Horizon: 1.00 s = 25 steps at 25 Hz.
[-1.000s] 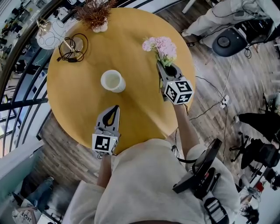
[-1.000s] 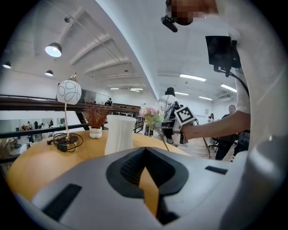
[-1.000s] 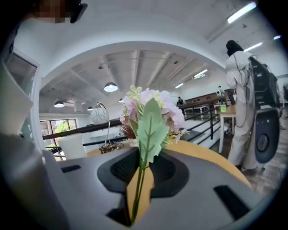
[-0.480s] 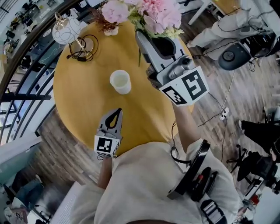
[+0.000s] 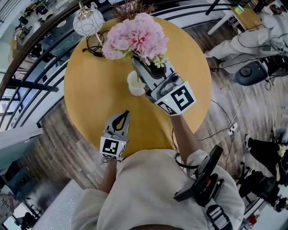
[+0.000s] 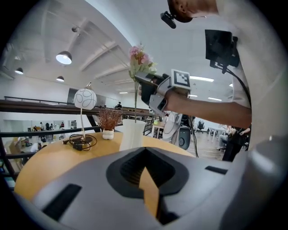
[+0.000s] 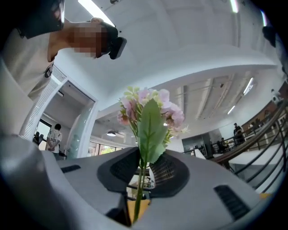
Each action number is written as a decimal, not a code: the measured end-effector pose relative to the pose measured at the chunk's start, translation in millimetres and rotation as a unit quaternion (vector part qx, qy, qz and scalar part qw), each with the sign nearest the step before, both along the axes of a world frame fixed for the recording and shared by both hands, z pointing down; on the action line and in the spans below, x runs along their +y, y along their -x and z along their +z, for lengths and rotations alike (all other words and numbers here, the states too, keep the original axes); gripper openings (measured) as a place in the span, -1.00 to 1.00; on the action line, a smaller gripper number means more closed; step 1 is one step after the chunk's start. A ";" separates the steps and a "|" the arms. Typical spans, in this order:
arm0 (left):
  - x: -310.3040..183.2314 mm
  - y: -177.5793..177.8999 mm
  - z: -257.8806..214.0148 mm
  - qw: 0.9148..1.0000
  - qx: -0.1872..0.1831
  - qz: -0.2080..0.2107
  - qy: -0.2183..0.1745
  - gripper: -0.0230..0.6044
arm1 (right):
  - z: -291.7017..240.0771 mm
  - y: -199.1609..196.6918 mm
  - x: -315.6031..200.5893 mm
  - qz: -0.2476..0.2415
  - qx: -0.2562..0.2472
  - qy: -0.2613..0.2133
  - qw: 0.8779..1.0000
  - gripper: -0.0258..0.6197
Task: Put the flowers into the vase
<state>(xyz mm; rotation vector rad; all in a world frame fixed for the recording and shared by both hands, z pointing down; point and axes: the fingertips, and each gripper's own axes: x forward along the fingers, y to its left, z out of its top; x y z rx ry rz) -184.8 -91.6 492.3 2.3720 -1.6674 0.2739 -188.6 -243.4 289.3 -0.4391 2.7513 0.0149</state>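
Note:
My right gripper (image 5: 143, 68) is shut on the stem of a bunch of pink flowers (image 5: 135, 37), held high over the round yellow table (image 5: 90, 94). In the right gripper view the green stem (image 7: 140, 191) is pinched between the jaws and the blooms (image 7: 150, 110) rise above them. The white vase (image 5: 134, 85) stands upright just under that gripper, partly hidden by it. In the left gripper view the stem hangs straight down onto the mouth of the vase (image 6: 132, 134). My left gripper (image 5: 124, 114) rests low at the table's near edge, shut and empty.
A lamp with a white globe (image 5: 88, 20), a black cable (image 5: 95, 50) and a dried plant in a small pot (image 5: 131, 7) stand at the table's far side. A dark railing (image 5: 27, 85) runs along the left. A seated person (image 5: 252, 36) is at the upper right.
My right gripper has risen and swung left with the flowers, from the table's right side to over the vase. The left gripper has stayed put.

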 end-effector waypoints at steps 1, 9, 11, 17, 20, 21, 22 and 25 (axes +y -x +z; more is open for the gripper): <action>-0.3 -0.7 2.2 1.000 0.000 0.001 0.001 -0.91 | 12.9 2.0 2.4 -0.002 0.009 0.008 1.000 -0.68; -22.5 -11.5 19.0 1.000 0.022 0.020 0.005 -0.91 | 63.7 8.2 13.8 -0.012 0.055 0.033 0.998 -0.67; -31.5 -16.3 14.9 0.999 0.044 0.019 0.002 -0.91 | 69.5 6.9 14.7 -0.011 0.064 0.033 0.997 -0.67; -46.6 -23.3 10.3 0.998 0.055 0.023 -0.002 -0.91 | 96.9 -1.8 27.0 -0.003 0.108 0.033 0.994 -0.61; -49.7 -23.7 7.9 0.998 0.066 0.024 0.001 -0.91 | 113.9 -4.9 32.1 0.002 0.136 0.038 0.990 -0.49; -50.3 -24.8 8.2 0.998 0.065 0.025 0.001 -0.91 | 122.0 -6.4 33.3 0.002 0.145 0.045 0.988 -0.44; -50.5 -26.3 8.9 0.998 0.063 0.026 0.002 -0.91 | 131.6 -7.9 34.6 0.004 0.157 0.053 0.986 -0.37; -52.3 -31.8 10.5 0.998 0.058 0.033 0.002 -0.91 | 158.9 -13.5 34.3 0.013 0.190 0.075 0.979 -0.01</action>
